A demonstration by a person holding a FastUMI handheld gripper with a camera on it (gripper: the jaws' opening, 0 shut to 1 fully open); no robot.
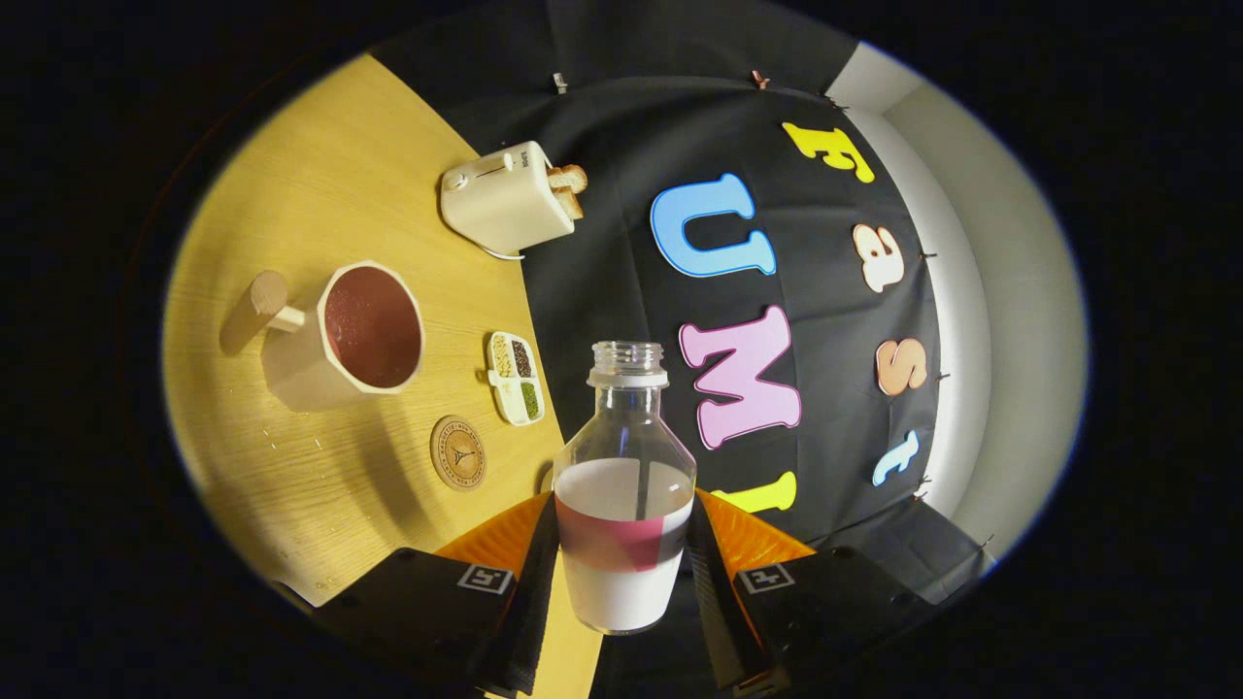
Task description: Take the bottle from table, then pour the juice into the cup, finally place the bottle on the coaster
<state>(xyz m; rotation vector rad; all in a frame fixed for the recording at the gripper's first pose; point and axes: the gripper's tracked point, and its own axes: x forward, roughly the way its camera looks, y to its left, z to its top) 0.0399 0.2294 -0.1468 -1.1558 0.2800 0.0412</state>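
bottle: clear glass bottle [626,485], cap off, held between my fingers; the view is rolled, so I judge it tipped well over on its side, neck toward the booth wall.
tongs: my tongs [621,553] clenched on the bottle's labelled body, one finger pressing each side.
contents: bottle looks empty thru the bare glass above the label; can't see behind the label.
cup: pale faceted cup [345,335] w/ wooden handle, on the bench, well apart from the bottle; dark red juice inside, near the rim.
step: I judge the pour is done, so I'm at the put-down stage.
coaster: round brown coaster [457,452] flat on the bench, betw. cup and my fingers, nothing on it.
next: needs the bottle rolled back upright, carried over the coaster, base lowered square onto it, then grip let go. Glass + small disc, so go slow & centre it.
nearby: small tray [515,378] w/ seeds or beans beside the coaster; toaster [507,197] w/ bread further off.
bench: light wood-grain bench [320,175], a few pale specks near the cup.
room: black cloth wall, plain pale wall beyond.
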